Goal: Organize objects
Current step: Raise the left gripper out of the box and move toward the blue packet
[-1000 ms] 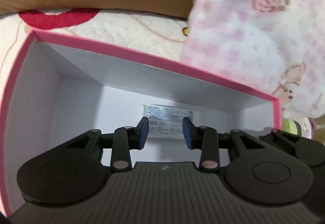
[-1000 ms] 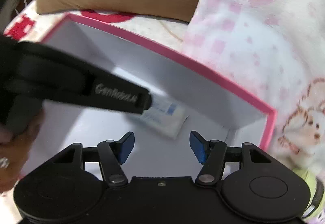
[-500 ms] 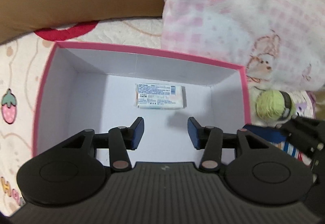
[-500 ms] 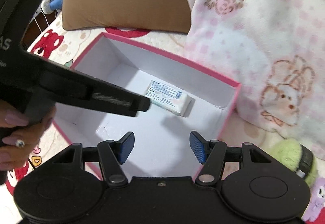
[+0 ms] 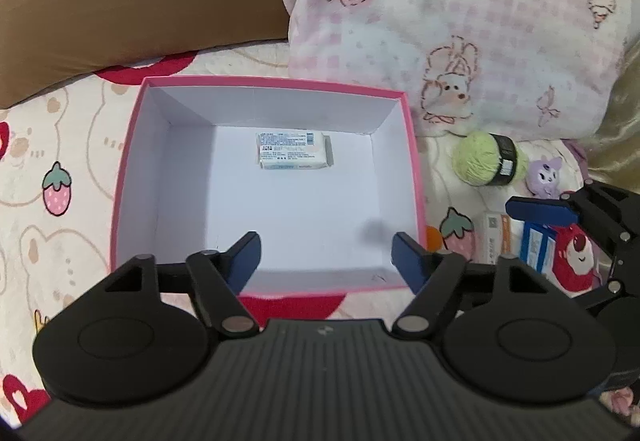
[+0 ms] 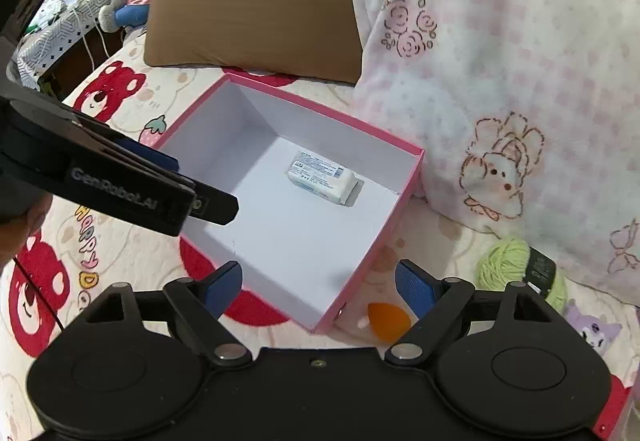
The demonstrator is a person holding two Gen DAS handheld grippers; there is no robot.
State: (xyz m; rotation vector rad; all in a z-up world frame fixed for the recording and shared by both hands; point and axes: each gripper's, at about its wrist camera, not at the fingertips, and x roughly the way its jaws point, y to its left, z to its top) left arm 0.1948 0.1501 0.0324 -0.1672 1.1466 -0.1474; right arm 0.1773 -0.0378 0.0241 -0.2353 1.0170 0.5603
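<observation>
Both grippers, left [image 5: 325,256] and right [image 6: 319,287], have just been opening, empty, above the box [image 5: 412,161] holding one packet [image 5: 293,151]; yarn [image 5: 486,159] lies beside it.

We see a pink-rimmed white box [image 5: 412,169] lying open on the bed; a small white printed packet [image 5: 294,151], perhaps soap, lies flat near its far wall.
</observation>
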